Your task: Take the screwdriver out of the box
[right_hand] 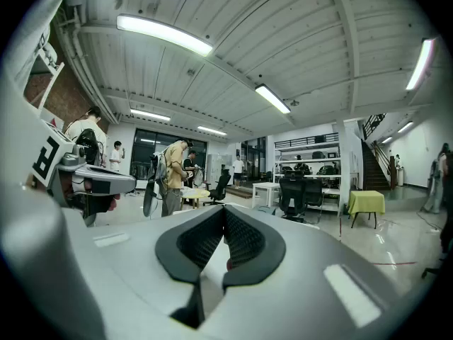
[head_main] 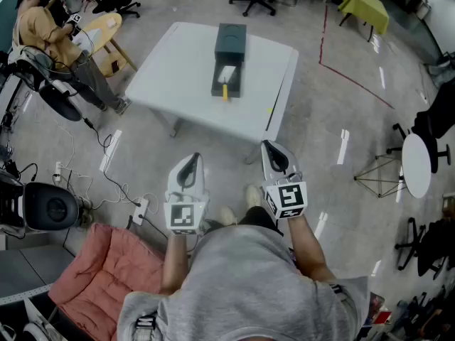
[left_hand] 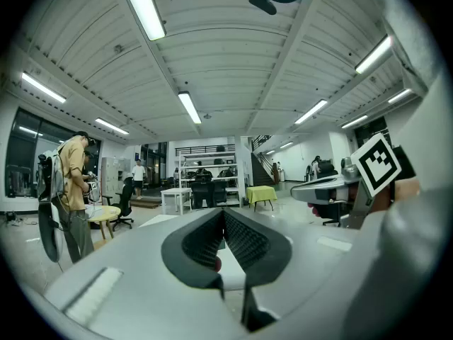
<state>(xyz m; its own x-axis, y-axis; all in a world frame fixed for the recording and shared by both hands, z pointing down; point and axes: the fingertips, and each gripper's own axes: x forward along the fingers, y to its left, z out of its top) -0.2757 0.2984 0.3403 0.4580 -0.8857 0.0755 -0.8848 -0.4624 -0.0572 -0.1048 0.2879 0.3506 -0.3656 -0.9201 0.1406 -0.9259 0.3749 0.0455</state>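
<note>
From my head camera, the white tabletop (head_main: pixel 178 77) stands ahead of me. The dark box (head_main: pixel 229 45) sits on it, reaching from the far edge towards the middle. The screwdriver (head_main: pixel 225 91) shows as a small yellow bit at the box's near, open end. My left gripper (head_main: pixel 190 159) and right gripper (head_main: pixel 274 148) hang side by side over the floor, well short of the table's near edge.

In the left gripper view, my left gripper (left_hand: pixel 224 222) has its jaws pressed together with nothing between them.

In the right gripper view, my right gripper (right_hand: pixel 225 222) is likewise pressed together and empty.
</note>
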